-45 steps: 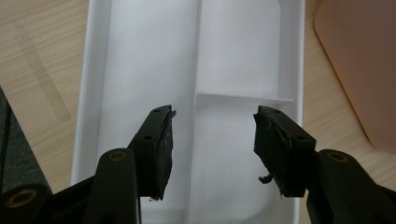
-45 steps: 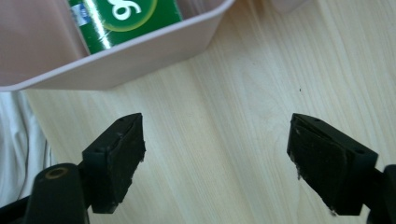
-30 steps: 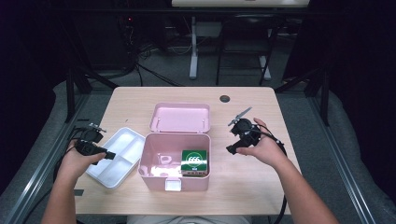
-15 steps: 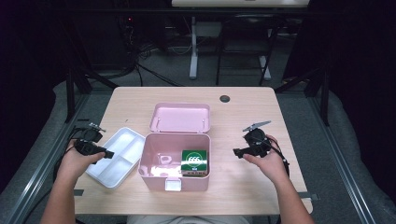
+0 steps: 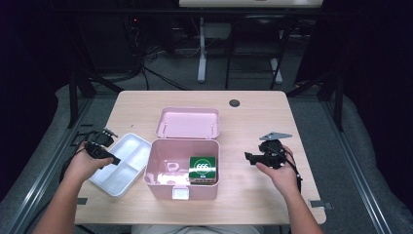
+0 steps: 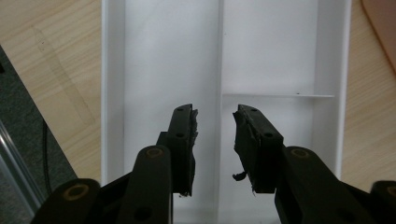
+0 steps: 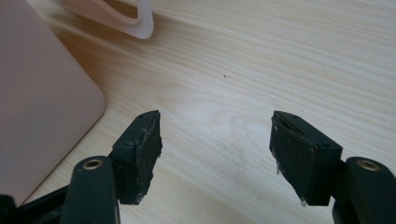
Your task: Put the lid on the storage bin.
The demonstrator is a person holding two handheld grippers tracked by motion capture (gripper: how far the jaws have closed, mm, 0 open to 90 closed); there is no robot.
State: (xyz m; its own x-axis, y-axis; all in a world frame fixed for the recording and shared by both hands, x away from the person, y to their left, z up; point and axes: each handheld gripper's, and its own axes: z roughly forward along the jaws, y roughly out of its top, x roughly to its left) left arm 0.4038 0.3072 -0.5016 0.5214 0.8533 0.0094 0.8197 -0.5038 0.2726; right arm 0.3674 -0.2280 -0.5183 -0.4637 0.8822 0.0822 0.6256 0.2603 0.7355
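An open pink box point(image 5: 181, 186) sits mid-table, its lid point(image 5: 187, 122) lying flat behind it. Inside it stands a green pack point(image 5: 203, 168) marked 666. Left of the box lies a white divided tray point(image 5: 127, 148). My left gripper point(image 5: 114, 160) hovers over the tray point(image 6: 163, 60), and its jaws have just been closing. They straddle the tray's centre divider point(image 6: 220, 70) with gaps on both sides, so it is open. My right gripper point(image 5: 248, 157) is low over bare wood right of the box point(image 7: 42, 107). It is open with nothing between its jaws point(image 7: 215, 121), which have just been closing a little.
A small black round disc point(image 5: 234, 103) sits near the table's far edge. A pale object point(image 5: 170, 168) lies in the box's left half. The lid's corner point(image 7: 144, 23) is at the top left of the right gripper view. Dark floor, cables and stands surround the table point(image 5: 258, 117).
My right hand has come down and moved toward the near right, from a raised spot beside the box to low over the table. The left hand has stayed over the tray.
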